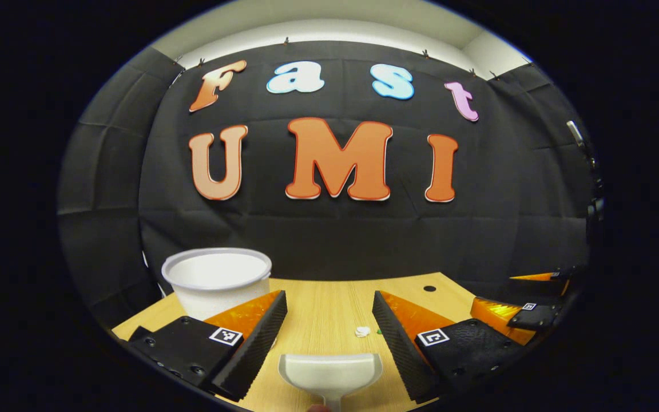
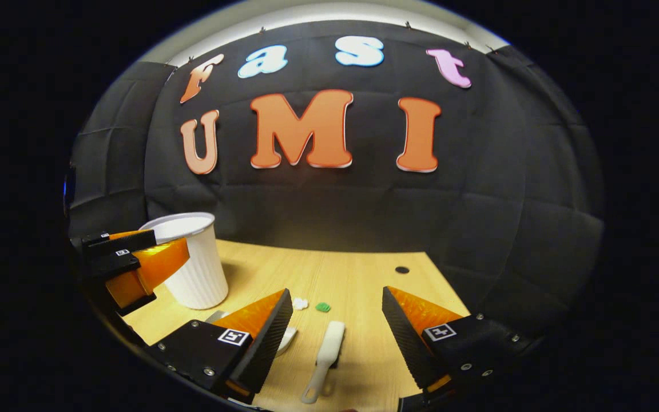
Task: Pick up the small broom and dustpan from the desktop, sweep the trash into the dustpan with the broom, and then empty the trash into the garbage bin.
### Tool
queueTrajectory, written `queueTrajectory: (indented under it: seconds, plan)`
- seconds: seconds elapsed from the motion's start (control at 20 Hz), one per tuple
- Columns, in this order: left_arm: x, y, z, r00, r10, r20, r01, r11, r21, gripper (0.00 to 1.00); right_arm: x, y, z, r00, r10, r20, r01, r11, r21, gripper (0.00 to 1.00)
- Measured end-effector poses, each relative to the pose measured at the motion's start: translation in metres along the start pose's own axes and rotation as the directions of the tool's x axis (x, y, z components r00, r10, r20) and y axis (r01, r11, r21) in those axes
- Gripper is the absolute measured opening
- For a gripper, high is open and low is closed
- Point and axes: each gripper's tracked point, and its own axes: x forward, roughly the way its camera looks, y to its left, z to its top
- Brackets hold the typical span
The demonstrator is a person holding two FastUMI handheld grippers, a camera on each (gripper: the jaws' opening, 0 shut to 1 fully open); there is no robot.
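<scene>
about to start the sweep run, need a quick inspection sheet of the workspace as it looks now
surface: light wooden desktop with a small dark round hole near its far edge
job's things: white dustpan lies between the left gripper's fingers; white small broom lies flat between the right gripper's fingers; white garbage bin stands upright at the far left
clutter: white scrap and green scrap lie on the wood beyond the broom
grippers: left gripper open, holding nothing; right gripper open, holding nothing
cables: nothing seen
surroundings: black cloth booth wall behind the desk, pale ceiling strip above
</scene>
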Motion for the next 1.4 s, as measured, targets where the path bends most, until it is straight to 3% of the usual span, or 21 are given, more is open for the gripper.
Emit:
queueTrajectory:
  seconds: [0.15, 0.35, 0.45, 0.55, 0.7, 0.8, 1.0, 1.1, 1.2, 1.3, 1.35, 1.4]
  plan:
    - [0.0, -0.005, -0.047, 0.989, 0.011, -0.15, -0.015, 1.0, -0.022, 0.95, 0.013, 0.0, -0.046, 0.991, 0.031, -0.128, -0.033, 0.999, -0.013, 0.95]
    - [0.002, -0.007, -0.129, 0.907, 0.014, -0.421, -0.038, 0.998, -0.049, 0.95, 0.025, 0.0, -0.114, 0.931, 0.048, -0.362, -0.042, 0.999, 0.027, 0.95]
    - [0.004, -0.013, -0.173, 0.822, -0.023, -0.569, -0.03, 0.996, -0.084, 0.95, 0.032, -0.003, -0.137, 0.896, 0.035, -0.444, -0.024, 0.999, 0.029, 0.95]
    - [0.002, -0.018, -0.204, 0.713, -0.074, -0.698, -0.014, 0.993, -0.12, 0.96, 0.039, -0.002, -0.162, 0.855, 0.019, -0.518, -0.011, 1.0, 0.017, 0.96]
    - [-0.004, -0.019, -0.22, 0.569, -0.104, -0.816, 0.01, 0.993, -0.119, 0.98, 0.042, 0.006, -0.183, 0.791, 0.006, -0.612, -0.006, 1.0, 0.002, 0.96]
    - [0.003, -0.021, -0.221, 0.509, -0.108, -0.854, 0.007, 0.993, -0.121, 0.97, 0.051, 0.008, -0.192, 0.761, -0.012, -0.648, 0.005, 1.0, -0.014, 0.96]
    - [0.007, -0.026, -0.217, 0.361, -0.106, -0.927, -0.019, 0.992, -0.121, 0.98, 0.064, 0.011, -0.208, 0.701, -0.039, -0.712, 0.014, 0.999, -0.041, 0.96]
    - [0.014, -0.03, -0.224, 0.311, -0.11, -0.944, -0.013, 0.993, -0.12, 0.98, 0.07, 0.009, -0.215, 0.678, -0.049, -0.733, 0.023, 0.999, -0.046, 0.96]
    - [0.018, -0.026, -0.221, 0.29, -0.086, -0.953, 0.025, 0.996, -0.082, 0.94, 0.077, 0.006, -0.218, 0.661, -0.054, -0.749, 0.033, 0.999, -0.043, 0.96]
    - [0.014, -0.022, -0.223, 0.247, -0.049, -0.968, 0.033, 0.999, -0.043, 0.83, 0.081, 0.006, -0.223, 0.638, -0.054, -0.768, 0.035, 0.999, -0.041, 0.95]
    - [0.016, -0.023, -0.226, 0.235, -0.049, -0.971, 0.032, 0.999, -0.042, 0.68, 0.082, 0.008, -0.226, 0.629, -0.051, -0.776, 0.031, 0.999, -0.041, 0.91]
    - [0.016, -0.022, -0.226, 0.233, -0.045, -0.971, 0.029, 0.999, -0.039, 0.61, 0.08, 0.008, -0.226, 0.62, -0.051, -0.783, 0.028, 0.999, -0.043, 0.68]
